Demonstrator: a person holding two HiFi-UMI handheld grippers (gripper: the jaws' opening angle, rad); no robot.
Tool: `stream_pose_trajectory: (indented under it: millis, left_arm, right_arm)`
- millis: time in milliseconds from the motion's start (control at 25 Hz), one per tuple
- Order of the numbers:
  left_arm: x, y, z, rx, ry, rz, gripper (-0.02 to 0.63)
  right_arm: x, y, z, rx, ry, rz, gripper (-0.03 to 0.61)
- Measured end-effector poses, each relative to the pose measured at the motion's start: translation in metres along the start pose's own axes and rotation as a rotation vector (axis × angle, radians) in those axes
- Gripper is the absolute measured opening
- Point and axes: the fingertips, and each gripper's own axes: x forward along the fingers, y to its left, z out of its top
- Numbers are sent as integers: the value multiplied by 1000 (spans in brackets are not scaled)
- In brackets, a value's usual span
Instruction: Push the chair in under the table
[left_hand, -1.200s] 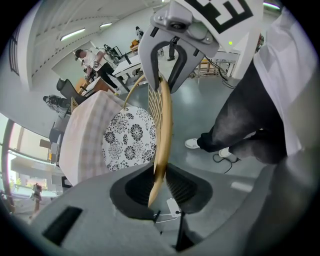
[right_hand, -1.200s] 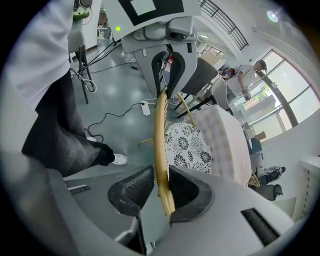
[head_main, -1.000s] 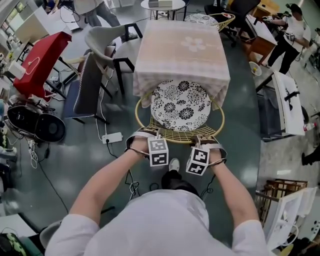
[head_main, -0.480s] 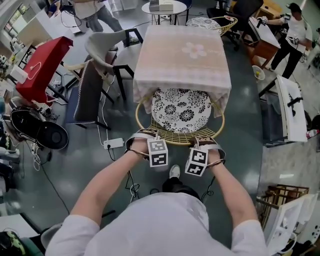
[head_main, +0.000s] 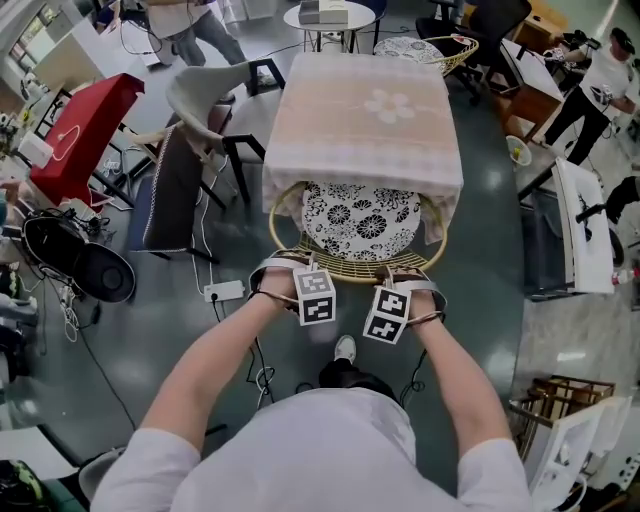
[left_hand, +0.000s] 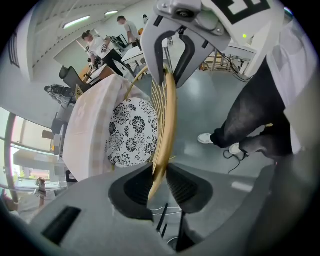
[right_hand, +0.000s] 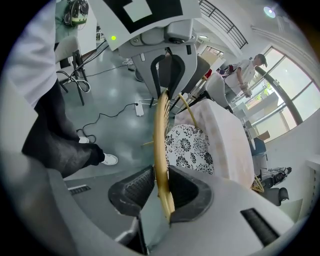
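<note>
Gripping the gold wire chair (head_main: 355, 268) by its curved back rim, one gripper on each side. Left gripper (head_main: 287, 268) on the rim's left part, right gripper (head_main: 412, 283) on its right; both pointed steeply down.

Left gripper view: jaws pinched on the thin rim, ribbed pads (left_hand: 142, 187) against both its faces. Right gripper view: same, rim clamped between the pads (right_hand: 135, 190).

Chair facing the table (head_main: 365, 100), seat partly beneath it; far part of the floral cushion (head_main: 360, 222) tucked under the hanging tablecloth (head_main: 300, 170). Near part of the cushion and the back rim outside the table's edge — over grey floor (head_main: 480, 260).

One white shoe (head_main: 344, 349) on the floor just behind the rim — between the two grippers.
</note>
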Motion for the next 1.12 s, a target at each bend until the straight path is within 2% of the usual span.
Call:
stream_pose_trajectory:
  millis: [280,480,640,840,1120]
  left_arm:
    - [1,1,2,14,-1,-10,80]
    - [1,-1,3,-7,-16,-8,87]
    - [-4,-1,5,-56,-54,16,115]
    - [-22,4,9,-141,-137,74,138]
    - [-47,6,16,-264,-263,122,137]
  right_arm:
    - [2,-1,-2,7,-19,11,75]
    - [2,0,-1,-41,-5,-48,95]
    - [-2,-4,0,7,0,-73,122]
    - [-18,-9,5,124,-43,-117,140]
    - [-44,-21,19,407,-125,-183,136]
